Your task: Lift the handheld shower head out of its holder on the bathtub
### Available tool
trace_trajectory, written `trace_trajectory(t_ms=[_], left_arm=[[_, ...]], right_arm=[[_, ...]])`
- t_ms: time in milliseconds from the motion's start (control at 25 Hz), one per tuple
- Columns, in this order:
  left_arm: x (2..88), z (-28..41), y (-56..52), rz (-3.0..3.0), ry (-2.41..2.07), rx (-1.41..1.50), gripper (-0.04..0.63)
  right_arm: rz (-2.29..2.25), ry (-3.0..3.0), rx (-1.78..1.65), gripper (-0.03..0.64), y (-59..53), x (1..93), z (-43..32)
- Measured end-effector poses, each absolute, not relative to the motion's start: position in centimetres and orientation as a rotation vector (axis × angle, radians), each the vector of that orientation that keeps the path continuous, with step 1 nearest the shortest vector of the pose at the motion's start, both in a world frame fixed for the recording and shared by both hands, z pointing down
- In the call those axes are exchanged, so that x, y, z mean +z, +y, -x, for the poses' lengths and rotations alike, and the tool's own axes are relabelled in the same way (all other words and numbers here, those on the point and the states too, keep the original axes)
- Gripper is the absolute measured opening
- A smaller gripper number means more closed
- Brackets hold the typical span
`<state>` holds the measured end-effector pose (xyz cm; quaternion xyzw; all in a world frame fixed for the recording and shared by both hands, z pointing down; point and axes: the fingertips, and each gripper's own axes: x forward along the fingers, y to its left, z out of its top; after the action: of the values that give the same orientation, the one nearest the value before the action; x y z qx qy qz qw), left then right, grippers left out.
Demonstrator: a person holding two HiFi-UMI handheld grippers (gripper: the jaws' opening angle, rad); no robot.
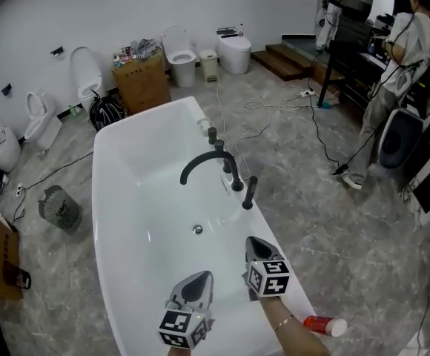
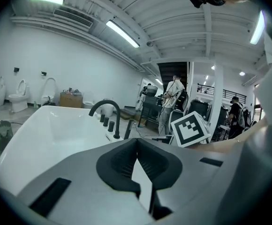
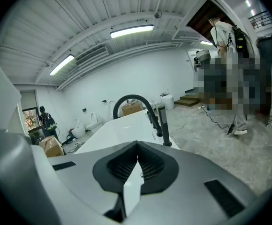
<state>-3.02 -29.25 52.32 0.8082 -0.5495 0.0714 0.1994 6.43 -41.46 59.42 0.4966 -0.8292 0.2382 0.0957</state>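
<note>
Holds the left gripper (image 1: pixel 197 280) and the right gripper (image 1: pixel 256 243) low over the near end of the white bathtub (image 1: pixel 101 170), well short of the taps. Has both pairs of jaws shut tight together with nothing between them, likely because nothing is close enough to grab yet. Finds the black shower head (image 1: pixel 250 190) standing upright, plugged into the tub's right rim just beside the curved spout (image 1: pixel 207 159), easy to pull straight up. Points the right gripper toward it, probably as the nearer one. Needs open jaws first.
</note>
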Motion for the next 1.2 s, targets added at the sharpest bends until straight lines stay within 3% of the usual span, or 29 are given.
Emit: trace_trajectory(t_ms=[640, 1200], left_arm=[[61.6, 6.5, -37.3, -2.188, -1.569, 0.146, 0.020], [65.5, 7.1, -41.4, -2.151, -1.580, 0.155, 0.020]], right_arm=[[-1.486, -2.392, 0.552, 0.071, -56.5, 67.9, -4.7], [-1.442, -2.317, 0.568, 0.213, -63.2, 73.9, -4.4]])
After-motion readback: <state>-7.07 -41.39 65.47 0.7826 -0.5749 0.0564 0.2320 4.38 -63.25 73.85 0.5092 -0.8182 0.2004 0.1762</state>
